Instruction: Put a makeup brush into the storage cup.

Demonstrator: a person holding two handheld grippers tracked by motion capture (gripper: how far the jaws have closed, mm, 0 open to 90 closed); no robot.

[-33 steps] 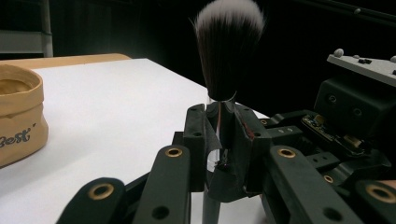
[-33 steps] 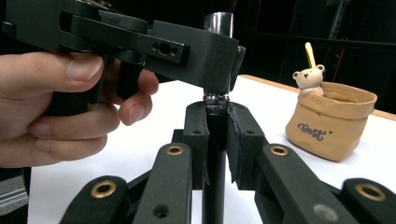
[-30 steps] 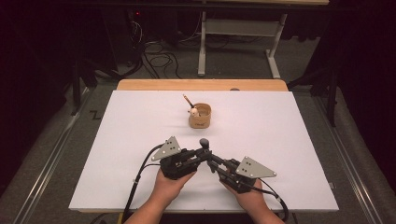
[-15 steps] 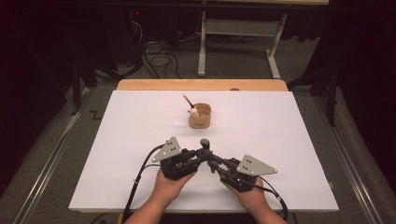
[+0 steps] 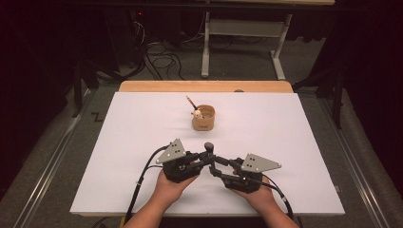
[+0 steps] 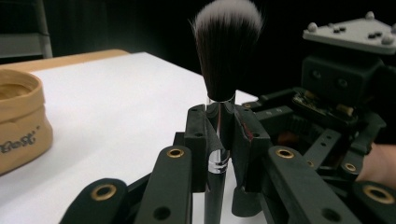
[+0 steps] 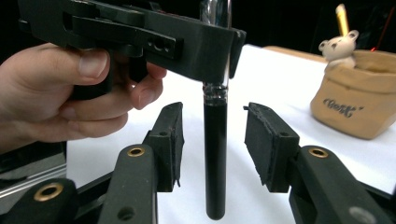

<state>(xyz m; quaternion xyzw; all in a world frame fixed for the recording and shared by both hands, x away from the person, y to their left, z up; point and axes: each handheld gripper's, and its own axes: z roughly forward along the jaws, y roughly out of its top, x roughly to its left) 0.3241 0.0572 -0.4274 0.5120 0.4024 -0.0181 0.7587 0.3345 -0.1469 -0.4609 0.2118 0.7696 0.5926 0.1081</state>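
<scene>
A makeup brush (image 6: pixel 227 51) with a grey-white tuft, silver ferrule and black handle (image 7: pixel 215 154) stands upright. My left gripper (image 6: pixel 218 144) is shut on its ferrule; in the high view it (image 5: pixel 205 159) is near the table's front middle. My right gripper (image 7: pixel 214 144) is open, its two pads either side of the black handle without touching it. In the high view the right gripper (image 5: pixel 216 167) points left toward the brush (image 5: pixel 209 147).
A tan paper-bag cup (image 5: pixel 203 118) stands farther back on the white tabletop (image 5: pixel 285 133), holding a small bear figure (image 7: pixel 338 47) and a pencil (image 5: pixel 190 101). A wooden table edge (image 5: pixel 204 86) runs along the back.
</scene>
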